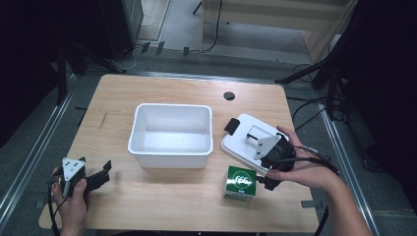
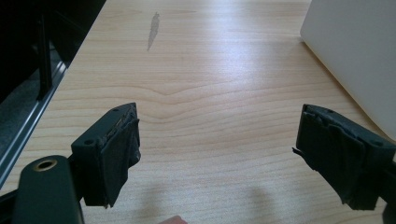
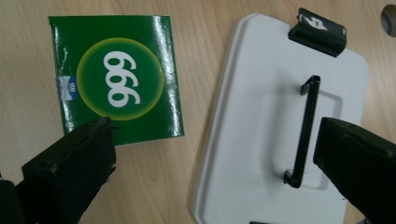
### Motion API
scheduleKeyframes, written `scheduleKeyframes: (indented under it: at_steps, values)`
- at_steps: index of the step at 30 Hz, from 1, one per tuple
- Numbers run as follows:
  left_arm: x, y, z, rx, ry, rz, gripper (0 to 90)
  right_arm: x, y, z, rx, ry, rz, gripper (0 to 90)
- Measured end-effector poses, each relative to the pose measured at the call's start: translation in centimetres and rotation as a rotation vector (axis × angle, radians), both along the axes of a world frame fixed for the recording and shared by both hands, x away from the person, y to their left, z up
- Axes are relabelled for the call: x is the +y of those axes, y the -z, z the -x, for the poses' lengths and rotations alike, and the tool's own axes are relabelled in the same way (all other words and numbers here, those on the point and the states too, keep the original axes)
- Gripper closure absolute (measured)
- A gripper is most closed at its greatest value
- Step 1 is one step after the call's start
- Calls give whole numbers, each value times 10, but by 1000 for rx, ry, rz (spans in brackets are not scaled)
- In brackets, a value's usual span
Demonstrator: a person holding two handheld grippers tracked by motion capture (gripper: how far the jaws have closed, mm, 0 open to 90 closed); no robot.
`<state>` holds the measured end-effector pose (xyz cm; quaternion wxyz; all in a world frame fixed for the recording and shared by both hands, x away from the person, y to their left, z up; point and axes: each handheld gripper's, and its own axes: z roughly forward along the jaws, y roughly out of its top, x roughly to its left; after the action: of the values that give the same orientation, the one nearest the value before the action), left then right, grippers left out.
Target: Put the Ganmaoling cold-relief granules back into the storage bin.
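A white bin point(image 1: 170, 135) stands open in the middle of the table. To its right its white lid point(image 1: 243, 140) lies flat, with a black handle point(image 3: 306, 126) and a black clip point(image 3: 317, 30). In front of the lid stands a green box point(image 1: 240, 183) marked 999 point(image 3: 116, 79). My right gripper point(image 1: 271, 167) hovers open above the lid's near edge point(image 3: 261, 140) and the box, pointing down, its jaws point(image 3: 215, 168) wide apart and holding nothing. My left gripper point(image 1: 94, 164) rests open at the front left, with only bare wood between its jaws point(image 2: 219, 154).
The bin's wall point(image 2: 355, 46) shows at the right edge of the left gripper view. A dark round hole point(image 1: 229, 96) sits in the tabletop behind the lid. The table's left edge point(image 2: 70, 70) drops to a metal rail and dark floor.
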<state>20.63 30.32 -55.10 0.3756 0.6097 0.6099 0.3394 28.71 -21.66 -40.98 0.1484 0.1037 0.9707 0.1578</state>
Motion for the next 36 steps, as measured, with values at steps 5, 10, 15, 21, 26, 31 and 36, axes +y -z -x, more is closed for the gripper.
scheduleKeyframes:
  at_steps: [5,10,15,21,26,31,36]
  values:
    - [0,0,0,3,0,0,144,6,6,6,20,-17,-2,0]
    - [0,0,0,2,1,0,144,10,13,11,46,-37,-12,0]
    - [-1,0,0,1,2,-2,144,14,20,13,61,-44,-14,0]
    - [-1,0,0,1,-1,-2,144,19,31,16,76,-55,4,0]
    - [-1,0,0,3,1,0,144,24,38,15,84,-70,2,0]
    - [-1,0,0,3,1,-3,144,28,40,12,109,-72,-11,0]
    - [-1,0,0,0,0,-1,144,31,40,13,123,-84,-8,0]
